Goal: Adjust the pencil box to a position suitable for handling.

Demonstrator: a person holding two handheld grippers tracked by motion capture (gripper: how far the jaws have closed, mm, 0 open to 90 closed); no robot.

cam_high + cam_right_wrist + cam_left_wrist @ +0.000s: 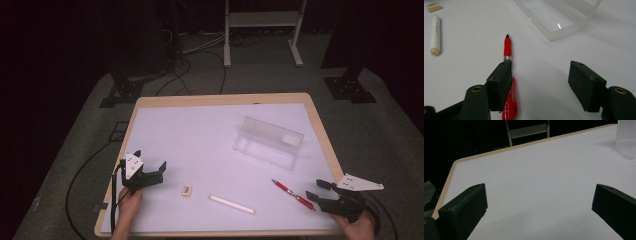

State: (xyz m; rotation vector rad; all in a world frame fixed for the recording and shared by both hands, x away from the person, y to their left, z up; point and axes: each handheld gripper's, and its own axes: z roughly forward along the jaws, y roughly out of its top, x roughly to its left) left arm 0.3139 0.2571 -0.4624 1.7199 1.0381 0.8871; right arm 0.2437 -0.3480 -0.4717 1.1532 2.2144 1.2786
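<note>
Overhead first: the red pen (293, 194) lies flat on the white table (200, 130) near its front right, just beside my right gripper (316, 190), whose jaws stand apart with nothing in them. My left gripper (150, 169) rests at the front left, likewise spread and empty, well apart from the small eraser (187, 190) and the white stick (232, 204). The clear case (268, 142) sits open farther back.

Next, the left gripper view: both pads gape wide over bare table, nothing between them; a corner of the case shows at the upper right.

Finally, the right gripper view: the pen runs away from me, its dark tip (507, 36) pointing toward the case. My left-hand pad (500, 83) stands over the barrel; the rear end passes beneath it. The pen is not between the pads.

Judgement: the pen is light, rigid, smooth plastic, prone to roll or slip. Best hold is mid-barrel, across its width. My hand sits low, the wrist angled forward and down.
</note>
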